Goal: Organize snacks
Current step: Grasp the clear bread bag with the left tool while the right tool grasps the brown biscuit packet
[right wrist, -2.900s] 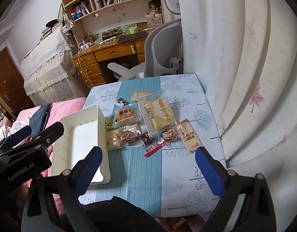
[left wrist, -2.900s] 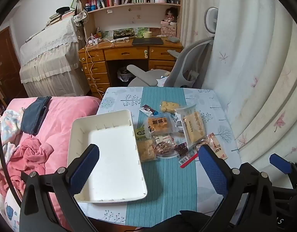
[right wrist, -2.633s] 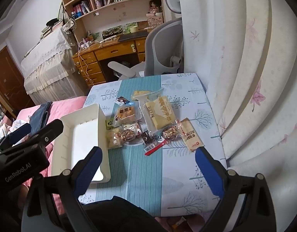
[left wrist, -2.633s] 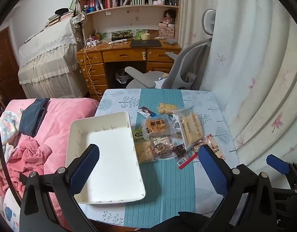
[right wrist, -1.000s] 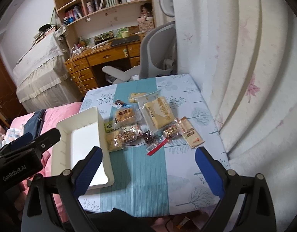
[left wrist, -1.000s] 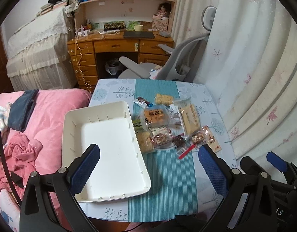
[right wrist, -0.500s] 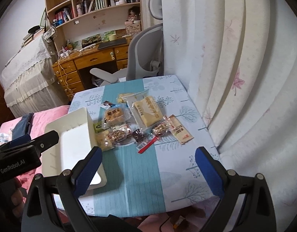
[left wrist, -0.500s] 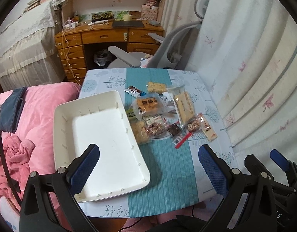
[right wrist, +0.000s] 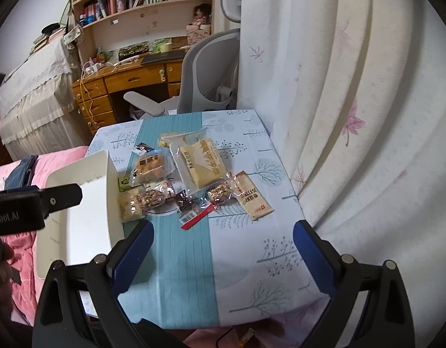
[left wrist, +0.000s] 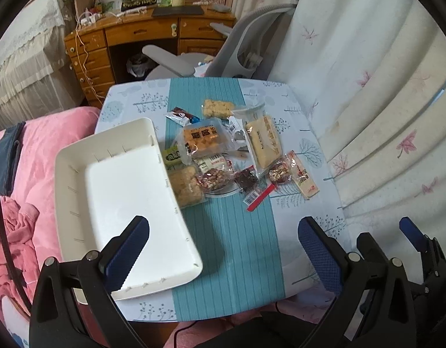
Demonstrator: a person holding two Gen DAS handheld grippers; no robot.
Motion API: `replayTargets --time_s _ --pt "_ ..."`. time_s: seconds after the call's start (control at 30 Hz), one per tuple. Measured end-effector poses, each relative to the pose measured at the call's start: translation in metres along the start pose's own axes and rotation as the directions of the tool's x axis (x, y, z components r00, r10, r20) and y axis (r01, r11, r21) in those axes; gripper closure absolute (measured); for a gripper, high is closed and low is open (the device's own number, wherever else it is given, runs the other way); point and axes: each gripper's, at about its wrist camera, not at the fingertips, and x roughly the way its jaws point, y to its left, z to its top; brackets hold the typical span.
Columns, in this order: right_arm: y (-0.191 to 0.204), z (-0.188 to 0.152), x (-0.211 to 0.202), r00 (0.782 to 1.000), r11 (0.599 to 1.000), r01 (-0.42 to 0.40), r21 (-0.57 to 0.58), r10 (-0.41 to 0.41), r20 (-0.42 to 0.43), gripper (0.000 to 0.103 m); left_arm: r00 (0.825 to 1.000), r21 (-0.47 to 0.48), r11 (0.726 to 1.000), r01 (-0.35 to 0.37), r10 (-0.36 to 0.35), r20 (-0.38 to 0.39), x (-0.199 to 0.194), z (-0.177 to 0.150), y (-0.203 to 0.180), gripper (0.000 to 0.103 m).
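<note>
Several wrapped snacks lie in a heap mid-table: an orange biscuit pack (left wrist: 204, 137), a long cream wafer pack (left wrist: 263, 140), a nut pack (left wrist: 215, 178) and a slim cracker bar (left wrist: 304, 175). An empty white tray (left wrist: 86, 174) sits at the table's left side. My left gripper (left wrist: 223, 249) hangs open above the tray's near corner, holding nothing. My right gripper (right wrist: 223, 252) stands open over the near cloth, short of the snacks; the wafer pack (right wrist: 201, 162) and cracker bar (right wrist: 253, 200) lie beyond it.
The small table (left wrist: 292, 101) has a teal runner. A curtain (right wrist: 339, 87) hangs close on the right. A pink bedspread (left wrist: 43, 133) borders the left. A grey office chair (right wrist: 205, 75) and a wooden desk (left wrist: 135, 34) stand behind.
Both grippers have come forward and tilted down toward the table, so the snacks and tray fill more of each view. The jaws stay wide apart. Nothing on the table has shifted.
</note>
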Motion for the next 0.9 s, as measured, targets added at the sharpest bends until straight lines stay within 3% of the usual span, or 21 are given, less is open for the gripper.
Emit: replayTargets --time_s 0.4,0.6,0.73,0.83,0.9 --pt "-0.041 0.027 0.068 0.989 0.993 -0.107 -0.057 0.101 -0.105 0.006 0.992 -0.102 0.995 0.001 -0.014 -0.129 0.062 0.043 -0.028 0.001" --pt "-0.065 0.036 0.119 0.972 0.986 -0.152 -0.060 0.139 -0.187 0.006 0.977 -0.197 0.980 0.002 -0.044 -0.209 0.111 0.064 -0.035 0.001" --pt "-0.078 0.035 0.153 0.958 0.981 -0.183 -0.070 0.162 -0.235 0.006 0.962 -0.236 0.971 -0.033 -0.033 -0.271 0.146 0.077 -0.042 0.001" --pt "-0.086 0.035 0.177 0.949 0.975 -0.206 -0.083 0.179 -0.260 0.006 0.952 -0.298 0.954 0.011 -0.101 -0.288 0.171 0.088 -0.044 0.001" --pt "-0.089 0.034 0.192 0.943 0.969 -0.227 -0.096 0.194 -0.269 0.006 0.947 -0.323 0.946 0.008 -0.111 -0.301 0.188 0.094 -0.045 0.001"
